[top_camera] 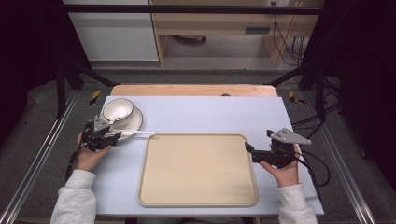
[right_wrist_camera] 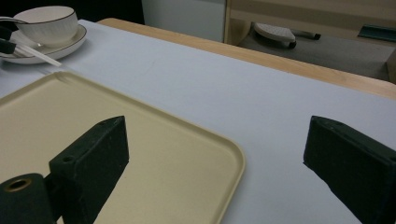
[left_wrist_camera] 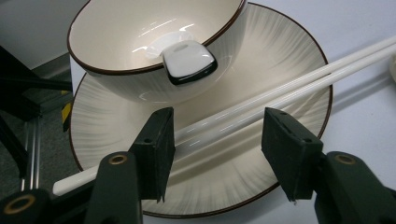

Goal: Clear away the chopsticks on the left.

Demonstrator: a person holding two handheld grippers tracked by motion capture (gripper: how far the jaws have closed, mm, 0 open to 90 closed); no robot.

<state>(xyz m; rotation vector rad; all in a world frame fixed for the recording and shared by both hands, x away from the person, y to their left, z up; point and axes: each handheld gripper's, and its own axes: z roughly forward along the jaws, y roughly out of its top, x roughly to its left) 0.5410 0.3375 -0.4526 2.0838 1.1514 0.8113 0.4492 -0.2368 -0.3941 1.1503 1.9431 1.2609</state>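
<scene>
A white bowl (top_camera: 117,110) (left_wrist_camera: 121,32) with a dark rim stands on a matching ribbed plate (top_camera: 134,122) (left_wrist_camera: 289,51) at the table's left. A white spoon (left_wrist_camera: 188,59) leans inside the bowl. Two white chopsticks (top_camera: 138,134) (left_wrist_camera: 289,88) lie across the plate's front edge. My left gripper (top_camera: 113,135) (left_wrist_camera: 215,140) is open, its jaws straddling the chopsticks with gaps on both sides. A beige tray (top_camera: 198,200) (right_wrist_camera: 56,107) lies empty in the middle. My right gripper (top_camera: 250,151) (right_wrist_camera: 217,156) is open over the tray's far right corner, holding nothing.
The pale blue table top (top_camera: 210,114) (right_wrist_camera: 243,93) has a wooden strip (top_camera: 194,90) along its far edge. Metal frame rails (top_camera: 42,154) run down both sides. In the right gripper view, the bowl (right_wrist_camera: 49,23) and plate (right_wrist_camera: 70,44) sit far off at the left.
</scene>
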